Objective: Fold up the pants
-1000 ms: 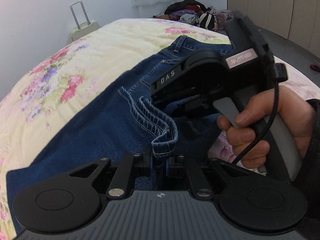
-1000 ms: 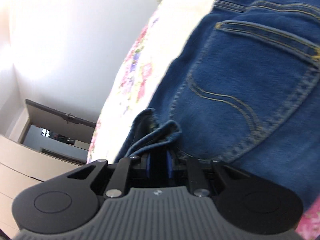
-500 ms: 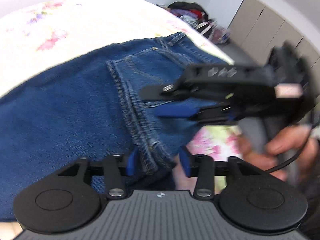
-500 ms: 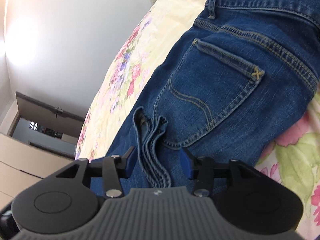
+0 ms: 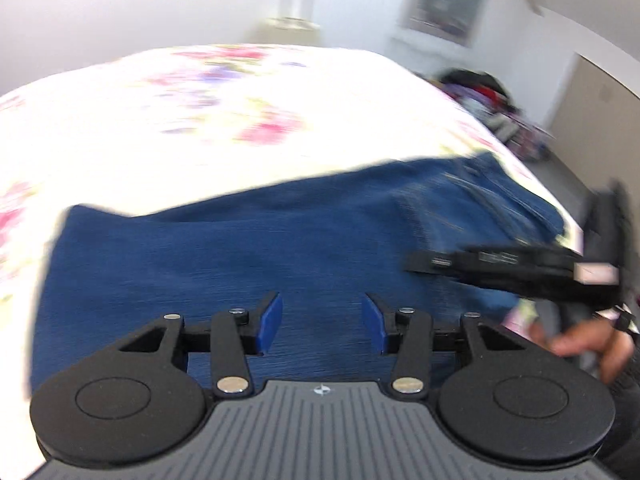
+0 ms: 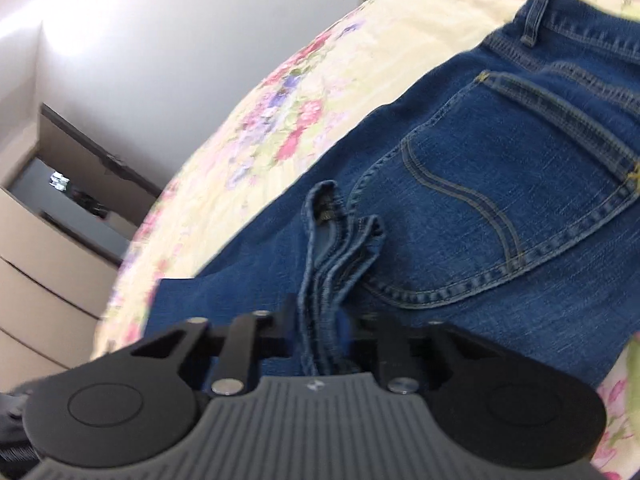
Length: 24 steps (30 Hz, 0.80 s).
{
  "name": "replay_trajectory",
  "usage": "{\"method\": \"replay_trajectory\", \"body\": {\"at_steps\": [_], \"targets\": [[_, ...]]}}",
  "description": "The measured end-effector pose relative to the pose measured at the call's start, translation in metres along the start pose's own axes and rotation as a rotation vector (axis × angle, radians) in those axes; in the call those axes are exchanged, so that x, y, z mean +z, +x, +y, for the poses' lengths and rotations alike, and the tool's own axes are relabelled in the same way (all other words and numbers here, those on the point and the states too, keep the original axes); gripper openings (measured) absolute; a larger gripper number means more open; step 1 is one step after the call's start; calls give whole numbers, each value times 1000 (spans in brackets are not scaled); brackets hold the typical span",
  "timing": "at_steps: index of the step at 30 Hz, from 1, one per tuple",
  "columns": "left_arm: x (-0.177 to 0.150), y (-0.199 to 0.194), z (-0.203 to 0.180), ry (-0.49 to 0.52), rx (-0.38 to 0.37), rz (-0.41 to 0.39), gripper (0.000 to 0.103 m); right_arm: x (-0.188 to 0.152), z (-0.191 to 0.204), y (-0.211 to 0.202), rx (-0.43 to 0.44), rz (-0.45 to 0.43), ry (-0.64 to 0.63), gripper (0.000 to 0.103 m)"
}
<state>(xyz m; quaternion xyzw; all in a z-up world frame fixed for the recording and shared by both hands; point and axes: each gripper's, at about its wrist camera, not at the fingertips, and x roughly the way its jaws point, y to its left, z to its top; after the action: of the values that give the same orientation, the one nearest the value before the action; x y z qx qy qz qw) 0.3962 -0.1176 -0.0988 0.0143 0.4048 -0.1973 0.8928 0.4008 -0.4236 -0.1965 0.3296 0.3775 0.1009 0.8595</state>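
Blue jeans [image 5: 240, 248] lie folded on a floral bedspread [image 5: 200, 120]. My left gripper [image 5: 322, 322] hovers open over the smooth denim, with nothing between its blue pads [image 5: 270, 322]. At the right edge of the left wrist view a hand [image 5: 580, 348] holds the right tool's black body [image 5: 520, 264]. In the right wrist view the leg hems [image 6: 332, 248] lie bunched beside the back pocket [image 6: 500, 208]. My right gripper [image 6: 320, 328] is closing, and its jaws pinch the near end of that hem bundle. The waistband [image 6: 532, 28] is at the upper right.
A pale suitcase [image 5: 294, 20] stands beyond the bed by the white wall. A pile of clothes [image 5: 480, 88] lies on the floor at the right, near beige cupboard doors [image 5: 600, 100]. A drawer unit [image 6: 48, 260] stands past the bed's left side.
My left gripper let go of the hems, opened and swung left over the folded legs. My right gripper opened over the hems, then closed on them again.
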Motion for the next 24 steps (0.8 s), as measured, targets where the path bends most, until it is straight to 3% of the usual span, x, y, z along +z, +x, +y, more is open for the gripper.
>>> {"method": "replay_trajectory", "body": {"at_steps": [4,8,12,17,20,24], "targets": [[-12,-29,41,-71,147,-52,55,3,17,-6,8,-49,-25,5],[-29,-52,82,-122,311,-76,55,25,66,-20,-26,-64,-195,4],[-44,-71,118,-244,315,-99,55,60,115,-42,-48,-87,-338,4],[-51,-73,132,-294,289,-131,55,119,165,-90,-82,-124,-451,4],[-55,-64,130,-291,246,-141,55,151,169,-115,-135,-119,-461,4],[-60,-49,124,-240,238,-131,55,184,133,-128,-248,-76,-402,4]]}}
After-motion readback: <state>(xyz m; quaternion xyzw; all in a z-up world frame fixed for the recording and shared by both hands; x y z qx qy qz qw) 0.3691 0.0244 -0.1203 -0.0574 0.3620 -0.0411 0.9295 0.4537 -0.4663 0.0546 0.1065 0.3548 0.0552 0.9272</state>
